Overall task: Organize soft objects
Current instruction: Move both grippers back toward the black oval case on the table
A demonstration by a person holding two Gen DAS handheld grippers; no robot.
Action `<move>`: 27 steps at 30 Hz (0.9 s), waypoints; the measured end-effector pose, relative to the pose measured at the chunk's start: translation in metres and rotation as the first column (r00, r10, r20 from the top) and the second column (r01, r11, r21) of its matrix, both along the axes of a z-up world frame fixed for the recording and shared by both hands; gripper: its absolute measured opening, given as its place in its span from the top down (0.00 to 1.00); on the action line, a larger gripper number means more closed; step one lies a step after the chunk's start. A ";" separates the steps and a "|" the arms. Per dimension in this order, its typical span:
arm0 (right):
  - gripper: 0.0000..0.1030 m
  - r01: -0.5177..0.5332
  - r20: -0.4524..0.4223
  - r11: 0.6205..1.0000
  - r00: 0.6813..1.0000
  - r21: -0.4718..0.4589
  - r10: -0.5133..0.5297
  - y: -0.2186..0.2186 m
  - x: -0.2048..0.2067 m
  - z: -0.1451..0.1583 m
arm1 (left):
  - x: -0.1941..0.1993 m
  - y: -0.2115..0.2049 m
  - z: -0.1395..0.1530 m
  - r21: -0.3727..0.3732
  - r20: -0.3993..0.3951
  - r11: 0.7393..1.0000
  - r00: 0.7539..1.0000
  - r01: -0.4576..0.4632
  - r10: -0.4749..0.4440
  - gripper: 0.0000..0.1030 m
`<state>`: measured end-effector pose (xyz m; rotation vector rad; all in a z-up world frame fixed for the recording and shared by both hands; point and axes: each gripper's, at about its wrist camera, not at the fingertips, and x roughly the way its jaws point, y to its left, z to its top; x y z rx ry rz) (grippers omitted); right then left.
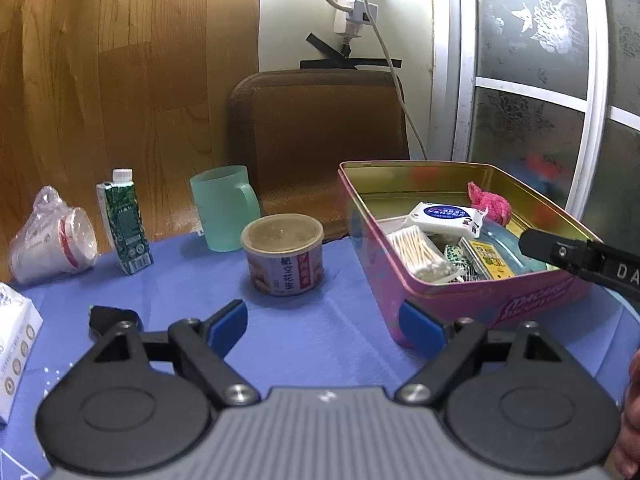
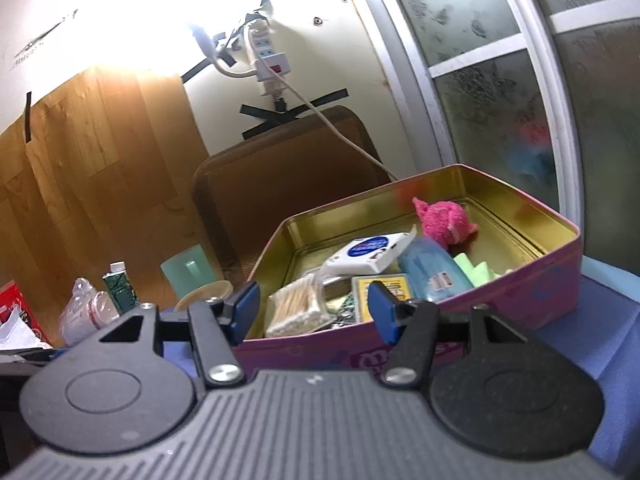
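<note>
Left gripper: low over the blue-covered desk, jaws spread wide, nothing between them. Its right blue pad sits just beside the near corner of the pink tin.

Right gripper: raised at the tin's near wall, jaws spread and empty; seen from the left wrist it reaches over the tin's right rim.

Pink tin, gold-lined, lid off, on the right of the desk. Contents:
- pink fluffy cloth, bunched at the far end, against the back wall;
- white tissue pack with blue label, lying tilted on other items;
- bag of cotton swabs, at the near-left side;
- blue plastic pack, beside the tissue pack;
- yellow flat packet, near wall;
- light green folded piece, right of the blue pack, possibly cloth; too little shows to tell.

On the desk left of the tin:
- lidded food can, nearest the tin, standing apart from it;
- frosted green mug, behind the can;
- green drink carton, upright, white cap;
- bagged paper cups, lying on their side at the far left;
- white box, at the left edge, partly cut off;
- small black object, just ahead of the left gripper's left finger.

Behind: brown tray leaning upright against the wall, with a power strip taped above it.
</note>
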<state>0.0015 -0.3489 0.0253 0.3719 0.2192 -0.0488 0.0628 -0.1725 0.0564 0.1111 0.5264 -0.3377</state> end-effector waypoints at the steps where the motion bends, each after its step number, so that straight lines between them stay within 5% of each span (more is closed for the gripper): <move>1: 0.40 -0.003 -0.003 1.000 1.000 -0.001 0.003 0.002 0.000 0.000 | -0.002 0.001 0.000 0.005 0.009 1.000 1.000 0.003 -0.003 0.17; 27: 0.40 -0.038 -0.041 0.997 0.999 -0.064 0.036 0.036 0.011 0.002 | -0.015 0.017 -0.022 0.075 0.038 0.992 0.994 0.099 -0.102 0.17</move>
